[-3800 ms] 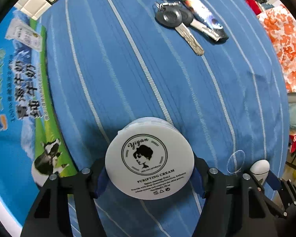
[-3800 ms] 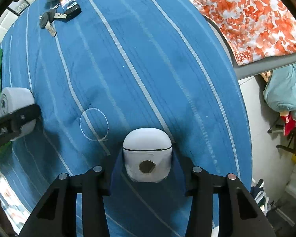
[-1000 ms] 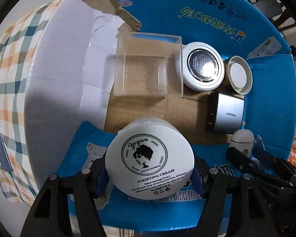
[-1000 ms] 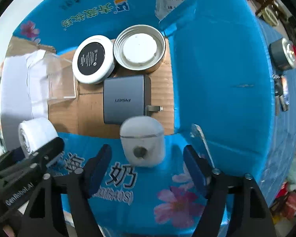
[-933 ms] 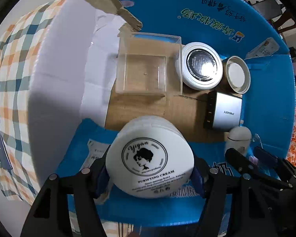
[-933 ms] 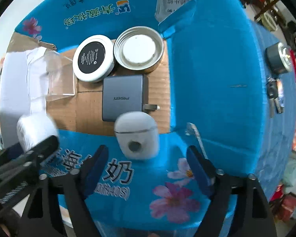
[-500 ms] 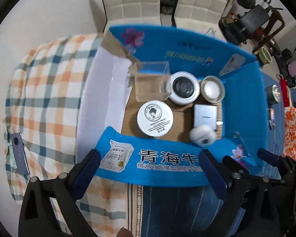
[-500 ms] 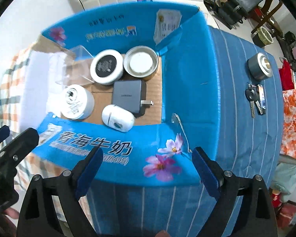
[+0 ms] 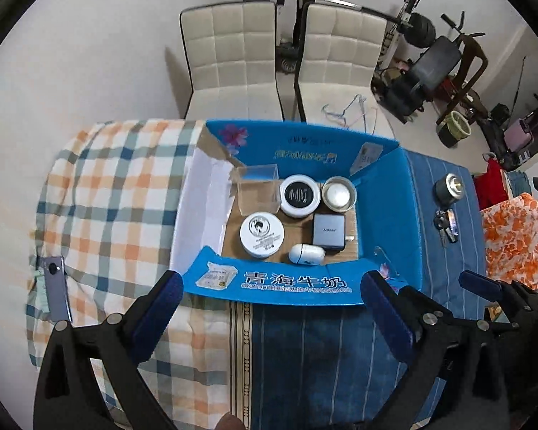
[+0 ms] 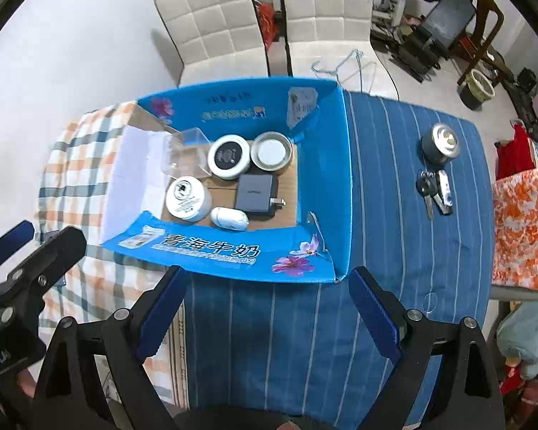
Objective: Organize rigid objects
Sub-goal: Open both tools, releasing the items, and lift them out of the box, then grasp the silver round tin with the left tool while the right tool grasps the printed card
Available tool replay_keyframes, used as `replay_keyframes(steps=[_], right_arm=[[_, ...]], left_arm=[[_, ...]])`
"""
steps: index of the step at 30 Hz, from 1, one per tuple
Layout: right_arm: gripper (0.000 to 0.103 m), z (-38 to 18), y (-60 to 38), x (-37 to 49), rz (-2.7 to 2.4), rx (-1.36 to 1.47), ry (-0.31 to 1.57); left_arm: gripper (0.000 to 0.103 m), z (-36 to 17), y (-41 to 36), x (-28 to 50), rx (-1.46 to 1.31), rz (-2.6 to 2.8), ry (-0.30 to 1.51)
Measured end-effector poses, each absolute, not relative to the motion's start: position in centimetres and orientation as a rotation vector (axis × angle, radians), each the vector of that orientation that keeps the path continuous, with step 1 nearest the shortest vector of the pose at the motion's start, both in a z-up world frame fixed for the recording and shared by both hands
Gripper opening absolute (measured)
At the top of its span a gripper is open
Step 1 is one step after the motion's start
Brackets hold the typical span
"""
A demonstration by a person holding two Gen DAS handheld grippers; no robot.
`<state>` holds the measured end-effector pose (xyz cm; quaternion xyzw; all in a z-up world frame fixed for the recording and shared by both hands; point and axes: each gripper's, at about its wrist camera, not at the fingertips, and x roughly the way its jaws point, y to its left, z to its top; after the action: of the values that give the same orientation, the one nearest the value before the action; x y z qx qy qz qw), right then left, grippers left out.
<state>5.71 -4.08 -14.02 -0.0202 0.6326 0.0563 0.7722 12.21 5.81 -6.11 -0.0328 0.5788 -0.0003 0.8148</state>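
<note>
Now the left gripper (image 9: 267, 308) hangs high above the bench with its jaws spread wide and nothing between them; the right gripper (image 10: 269, 308) is likewise wide open and empty. Below them sits the open blue cardboard milk box (image 9: 387, 222), resting on the blue striped cloth (image 10: 394, 215) and partly on the orange-and-teal checked cloth (image 9: 118, 186). Inside, on the brown floor of the box, the round white cream jar with a printed face on its lid (image 9: 262, 230) lies beside the white oval earbud case (image 9: 306, 253). Just behind the case is the grey square charger (image 9: 328, 232). Along the back wall stand a clear plastic cube (image 9: 259, 193), a white tin with a black lid (image 9: 299, 195) and a round metal tin (image 9: 339, 194). Well apart, out on the striped cloth, lie a bunch of keys (image 10: 433, 188) and a grey metal cylinder (image 10: 441, 143).
</note>
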Motion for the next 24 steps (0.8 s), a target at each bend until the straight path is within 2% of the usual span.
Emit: replay_keyframes(steps=[9,15,19,24], right_arm=[[0.094,-10.6,-5.8,5.1,0.203,0.075,1.352],[0.094,-10.4,-12.6,6.3,0.096,0.167,1.327],[0.094,-11.7,-19.6,7.7,-0.051,0.204,1.308],[0.094,-17.2,-28.3,10.8,-0.223,0.224,1.32]], left_arm=[[0.102,-2.8,5.1,12.1,-0.067,-0.002,1.173],[0.102,-2.1,0.8,13.9,-0.039,-0.063,1.149],[0.102,-3.3,-4.3,16.0,-0.017,-0.135,1.148],[0.102,-7.7,-11.6,20.4,0.054,-0.168,1.154]])
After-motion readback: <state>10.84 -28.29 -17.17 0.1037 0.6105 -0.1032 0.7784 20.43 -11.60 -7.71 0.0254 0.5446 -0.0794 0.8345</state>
